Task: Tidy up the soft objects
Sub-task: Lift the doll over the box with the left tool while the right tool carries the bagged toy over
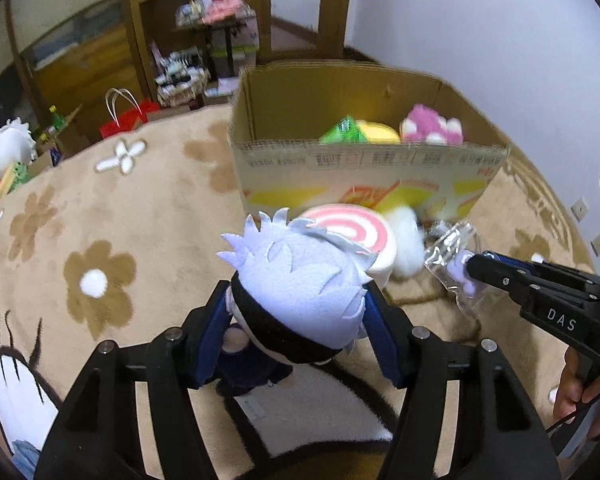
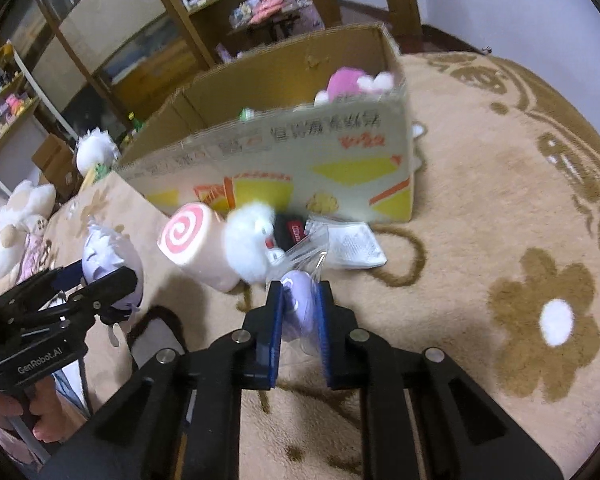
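Note:
My left gripper (image 1: 300, 304) is shut on a plush doll (image 1: 300, 280) with spiky lilac hair and a dark body, held above the rug; the doll also shows in the right wrist view (image 2: 110, 260). My right gripper (image 2: 299, 292) is shut on a small lilac toy in a clear plastic bag (image 2: 300, 300), seen from the left wrist too (image 1: 456, 260). A cardboard box (image 1: 364, 160) stands ahead on the rug and holds a pink plush (image 1: 430, 125), a yellow one and a green one. A pink swirl roll plush (image 2: 198, 240) and a white fluffy plush (image 2: 250, 240) lie before the box.
A beige flower-pattern rug (image 2: 500, 240) covers the floor. A white packet (image 2: 356, 246) lies by the box. Wooden shelves (image 1: 168, 20) with clutter stand behind. More plush toys (image 2: 20, 220) lie at the left edge. A red paper bag (image 1: 124, 120) stands beyond the rug.

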`<state>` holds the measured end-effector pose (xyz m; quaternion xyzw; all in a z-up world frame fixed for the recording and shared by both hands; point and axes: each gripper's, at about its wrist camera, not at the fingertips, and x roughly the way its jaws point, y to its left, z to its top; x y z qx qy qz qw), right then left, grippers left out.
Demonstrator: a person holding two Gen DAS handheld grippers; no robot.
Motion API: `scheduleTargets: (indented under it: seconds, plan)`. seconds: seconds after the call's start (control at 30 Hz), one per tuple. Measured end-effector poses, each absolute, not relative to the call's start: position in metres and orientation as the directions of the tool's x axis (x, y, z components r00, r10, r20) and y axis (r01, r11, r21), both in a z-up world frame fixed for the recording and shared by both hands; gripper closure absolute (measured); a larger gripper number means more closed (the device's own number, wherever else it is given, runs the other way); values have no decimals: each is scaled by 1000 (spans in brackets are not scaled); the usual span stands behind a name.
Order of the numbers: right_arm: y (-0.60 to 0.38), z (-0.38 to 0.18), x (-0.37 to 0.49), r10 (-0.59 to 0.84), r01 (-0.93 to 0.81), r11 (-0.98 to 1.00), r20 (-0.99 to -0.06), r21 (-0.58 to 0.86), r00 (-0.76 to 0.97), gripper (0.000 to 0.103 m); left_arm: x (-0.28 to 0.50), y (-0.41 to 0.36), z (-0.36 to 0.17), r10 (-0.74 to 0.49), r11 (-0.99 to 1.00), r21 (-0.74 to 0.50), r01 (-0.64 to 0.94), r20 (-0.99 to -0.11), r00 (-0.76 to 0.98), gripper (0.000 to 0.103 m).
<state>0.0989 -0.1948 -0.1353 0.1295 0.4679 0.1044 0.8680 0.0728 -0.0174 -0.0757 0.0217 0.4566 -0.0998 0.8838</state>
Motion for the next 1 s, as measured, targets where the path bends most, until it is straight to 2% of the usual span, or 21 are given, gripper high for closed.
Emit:
scheduleTargets:
  seconds: [0.33, 0.67, 1.0]
  plan:
    - [-214, -91, 83, 273, -52, 945, -689, 324, 671, 87, 58, -6, -37, -167, 983, -64, 170, -677, 716, 40]
    - [-211, -35, 67, 187, -58, 965, -512, 257, 838, 88, 50, 6, -9, -174, 985, -81, 155, -533, 828, 40]
    - [-213, -13, 65, 140, -50, 973, -408, 225, 902, 87, 52, -5, 8, -190, 981, -51, 185, -395, 899, 40]
